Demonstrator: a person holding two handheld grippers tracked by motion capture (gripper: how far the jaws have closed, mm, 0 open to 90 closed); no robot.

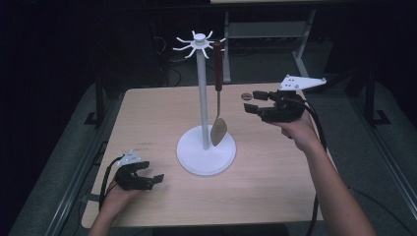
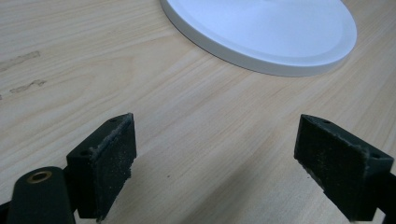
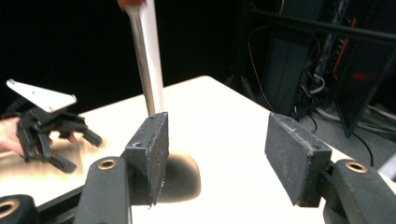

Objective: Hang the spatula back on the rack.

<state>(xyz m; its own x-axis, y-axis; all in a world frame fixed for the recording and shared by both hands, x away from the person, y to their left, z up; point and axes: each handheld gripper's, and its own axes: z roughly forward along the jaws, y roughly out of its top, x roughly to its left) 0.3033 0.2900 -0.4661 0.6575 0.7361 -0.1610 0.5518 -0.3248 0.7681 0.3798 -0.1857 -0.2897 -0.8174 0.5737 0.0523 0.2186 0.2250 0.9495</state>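
Hanging from one arm of the white stand [image 1: 202, 98], a spoon [image 1: 218, 98] with a dark reddish handle is dangling beside the pole, its bowl low over the stand's round base [image 1: 196, 160]; whether the bowl is touching the base is not clear. The stand is sitting near the middle of the pale wooden table [image 1: 275, 177].

To the right of the spoon, the right tool [image 1: 252, 103] is hovering above the table with its jaws apart and nothing between them, pointing toward the spoon from a short way off. In the right gripper view, the spoon's shaft [image 3: 147, 60] and its bowl [image 3: 182, 179] are showing just past the tool's left jaw, not between the pads.

At the near left part of the table, the left tool [image 1: 151, 173] is resting low in the person's hand, well apart from the stand. Its jaws are standing wide, and in the left gripper view bare table [image 2: 140, 84] is lying between them, with the edge of the base [image 2: 261, 32] farther ahead.
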